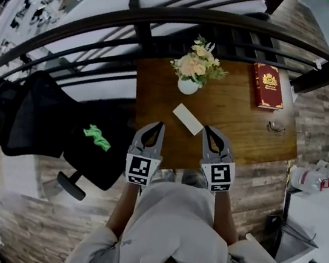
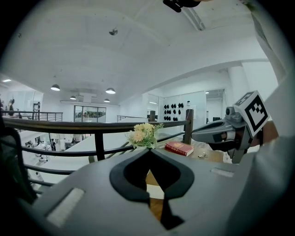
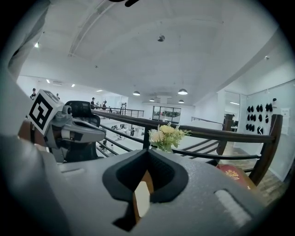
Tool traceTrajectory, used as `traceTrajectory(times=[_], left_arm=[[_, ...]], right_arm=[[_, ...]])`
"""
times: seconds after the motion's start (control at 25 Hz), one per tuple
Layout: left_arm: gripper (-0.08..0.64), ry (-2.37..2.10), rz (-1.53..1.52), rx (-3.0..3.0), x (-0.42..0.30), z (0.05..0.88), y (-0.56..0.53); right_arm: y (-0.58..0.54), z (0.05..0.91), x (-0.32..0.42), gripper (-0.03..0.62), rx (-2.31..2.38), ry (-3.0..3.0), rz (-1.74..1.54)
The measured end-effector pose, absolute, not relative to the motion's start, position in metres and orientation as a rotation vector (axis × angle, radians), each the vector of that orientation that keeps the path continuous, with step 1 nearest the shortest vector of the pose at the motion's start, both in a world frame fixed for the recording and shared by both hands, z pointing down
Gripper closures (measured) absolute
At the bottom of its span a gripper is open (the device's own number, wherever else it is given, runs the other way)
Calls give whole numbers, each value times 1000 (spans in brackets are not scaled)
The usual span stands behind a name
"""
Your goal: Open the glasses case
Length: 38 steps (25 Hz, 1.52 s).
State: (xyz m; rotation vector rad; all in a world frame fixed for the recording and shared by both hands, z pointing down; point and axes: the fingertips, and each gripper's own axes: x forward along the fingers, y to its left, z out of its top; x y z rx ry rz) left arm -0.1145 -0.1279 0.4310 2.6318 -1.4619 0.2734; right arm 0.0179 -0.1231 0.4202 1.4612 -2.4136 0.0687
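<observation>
Hovering by glasses case (image 1: pixel 188 118): left gripper (image 1: pixel 159 125), right gripper (image 1: pixel 207 130) fingers closed, empty; shut approach could shove it across bench (image 1: pixel 244 130).

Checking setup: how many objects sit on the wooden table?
4: flower vase at the back, red book back right, white case in the middle, small glasses-like item at the right. Near edge partly covered.

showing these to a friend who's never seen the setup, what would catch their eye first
Probably the bouquet of pale flowers in a white vase at the far edge of the wooden table, with a red book off to its right. Next, the white glasses case lying closed mid-table, just ahead of the left tongs and right tongs, both shut and empty at the near edge.
</observation>
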Motion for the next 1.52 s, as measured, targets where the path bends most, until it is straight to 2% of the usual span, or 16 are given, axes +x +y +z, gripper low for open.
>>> traceTrajectory(times=[1.52], left_arm=[[540, -1322, 616, 2429, -85, 600, -187]], right_arm=[[-183, 574, 18, 588, 1137, -2315, 312]])
